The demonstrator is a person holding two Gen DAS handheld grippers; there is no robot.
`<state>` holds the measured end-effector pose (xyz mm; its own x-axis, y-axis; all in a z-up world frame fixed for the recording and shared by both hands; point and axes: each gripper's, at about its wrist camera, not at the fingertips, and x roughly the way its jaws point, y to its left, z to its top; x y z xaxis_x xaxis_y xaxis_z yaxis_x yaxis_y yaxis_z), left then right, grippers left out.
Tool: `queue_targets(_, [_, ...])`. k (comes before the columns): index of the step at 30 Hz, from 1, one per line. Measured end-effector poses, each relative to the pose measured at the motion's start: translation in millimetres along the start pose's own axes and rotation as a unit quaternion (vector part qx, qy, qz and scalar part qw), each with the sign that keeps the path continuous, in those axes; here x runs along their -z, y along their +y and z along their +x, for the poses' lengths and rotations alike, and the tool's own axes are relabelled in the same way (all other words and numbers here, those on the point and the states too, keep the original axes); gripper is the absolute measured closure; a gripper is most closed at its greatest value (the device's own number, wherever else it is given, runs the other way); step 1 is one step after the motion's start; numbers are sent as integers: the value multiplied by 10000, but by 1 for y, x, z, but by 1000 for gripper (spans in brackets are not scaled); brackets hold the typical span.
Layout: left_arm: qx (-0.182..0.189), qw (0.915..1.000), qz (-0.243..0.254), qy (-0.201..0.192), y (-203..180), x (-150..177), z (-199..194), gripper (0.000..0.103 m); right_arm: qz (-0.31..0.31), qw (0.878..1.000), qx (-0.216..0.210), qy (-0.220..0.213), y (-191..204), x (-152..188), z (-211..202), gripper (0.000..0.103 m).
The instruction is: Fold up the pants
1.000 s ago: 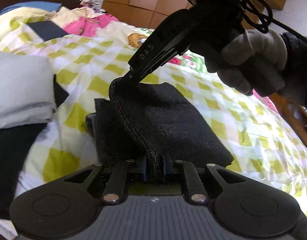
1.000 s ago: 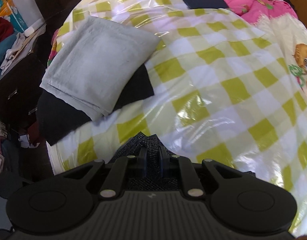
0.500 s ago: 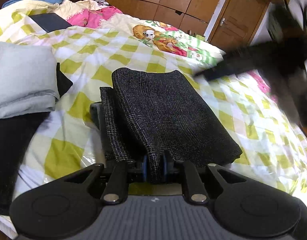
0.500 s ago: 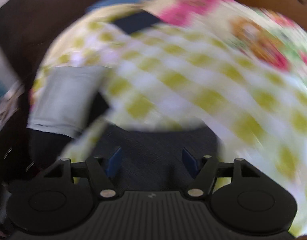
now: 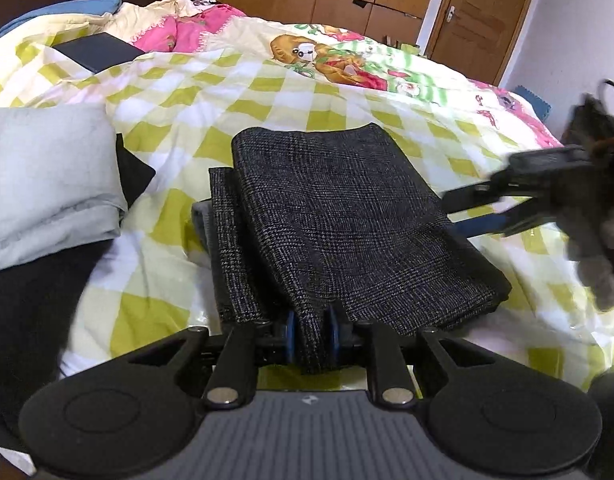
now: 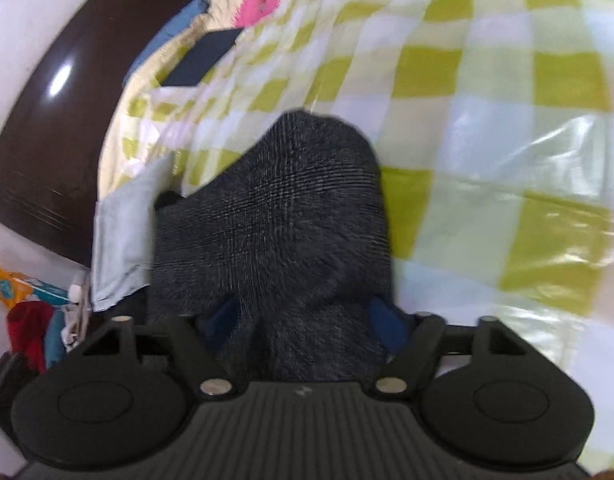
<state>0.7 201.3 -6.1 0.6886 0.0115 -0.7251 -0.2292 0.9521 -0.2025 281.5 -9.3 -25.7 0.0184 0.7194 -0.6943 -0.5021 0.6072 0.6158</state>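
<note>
Dark grey checked pants (image 5: 339, 232) lie folded into a thick rectangle on the yellow-checked bed cover (image 5: 267, 100). My left gripper (image 5: 311, 336) is at their near edge, its blue pads still pressing a fold of the cloth while the jaws are opening a little. My right gripper (image 5: 451, 210), held by a gloved hand, is at the pants' right edge. In the right wrist view its jaws stand wide and are still opening, and the pants (image 6: 275, 216) bulge up between the blue pads (image 6: 387, 320) of the right gripper (image 6: 307, 316) without being pinched.
A folded light grey garment (image 5: 39, 176) lies on a black one (image 5: 27, 288) just left of the pants. A dark navy folded item (image 5: 95, 50) and pink bedding (image 5: 187, 28) are farther back. Wooden wardrobe and door (image 5: 479, 16) stand behind the bed; the dark headboard (image 6: 47, 140) curves on the left.
The right gripper let go of the pants' raised far corner, which dropped flat. It swung to the pants' right edge, rolled over and opened wide. The left gripper kept its hold.
</note>
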Motion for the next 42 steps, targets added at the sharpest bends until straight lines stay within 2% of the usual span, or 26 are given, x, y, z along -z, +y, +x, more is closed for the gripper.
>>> queue_targets(1, [-26,10000,68,29,-1,-1,2,69,-25,10000,86,-17,-1,4,-5,31])
queue_targets(4, [-88,9995,285,70,-5,-3,5,69,67,9999,-51,116,-8,13,-2,31])
queue_targets(7, [-68,9995,283,82,-2,-5,4,68,482,9975,-464,246,-22,17,28,30])
queue_targets(9, [-32,9997,214,86,-1,-5,5,68,730,9946,-726,157,-33,16,40,30])
queue_targets(11, [-50,9997,220,95,0,-6,8,68,844,9932,-805,54,-30,11,41,30])
queue_targets(12, [-64,9996,243,93,1,-6,8,67,879,9925,-844,-18,-28,10,39,36])
queue_targets(13, [-101,9996,262,99,1,-8,9,67,905,9920,-875,-92,-26,11,36,48])
queue_targets(16, [-188,9992,337,144,2,-10,11,69,930,9917,-865,-177,-22,18,21,72])
queue_targets(18, [-231,9986,431,181,-2,-11,13,70,916,9916,-901,-179,-23,25,9,78])
queue_targets(20, [-240,9979,563,208,-10,-12,16,71,862,9928,-821,-138,-23,31,-2,79])
queue_targets(23, [-44,9968,762,230,-32,-17,25,71,783,9953,-532,-202,-31,40,-28,80])
queue_targets(25, [299,9955,864,259,-54,-20,35,72,897,9951,-274,-328,-45,44,-51,80])
queue_targets(27, [691,9919,1030,280,-81,-20,44,72,1018,9935,158,-483,-62,50,-82,80])
queue_targets(29, [1062,9855,1296,281,-112,-18,54,72,1096,9889,830,-564,-76,56,-114,75])
queue_targets(31, [1363,9794,1472,232,-138,-19,64,72,973,9771,1784,-629,-77,60,-140,68])
queue_targets(32, [1393,9783,1523,196,-146,-21,66,72,871,9678,2212,-825,-73,63,-156,68])
queue_targets(34, [1404,9779,1541,151,-154,-26,68,72,697,9534,2698,-1159,-56,64,-178,68])
queue_targets(35, [1418,9783,1501,174,-153,-28,68,72,600,9511,2741,-1294,-43,62,-185,68])
queue_targets(38, [1427,9798,1386,224,-147,-27,70,72,223,9642,2265,-1362,-1,41,-163,64])
queue_targets(40, [1407,9805,1359,188,-146,-23,66,72,83,9734,2021,-1080,18,19,-121,56])
queue_targets(42, [1363,9810,1378,100,-151,-22,68,72,-24,9768,2003,-763,27,3,-80,55])
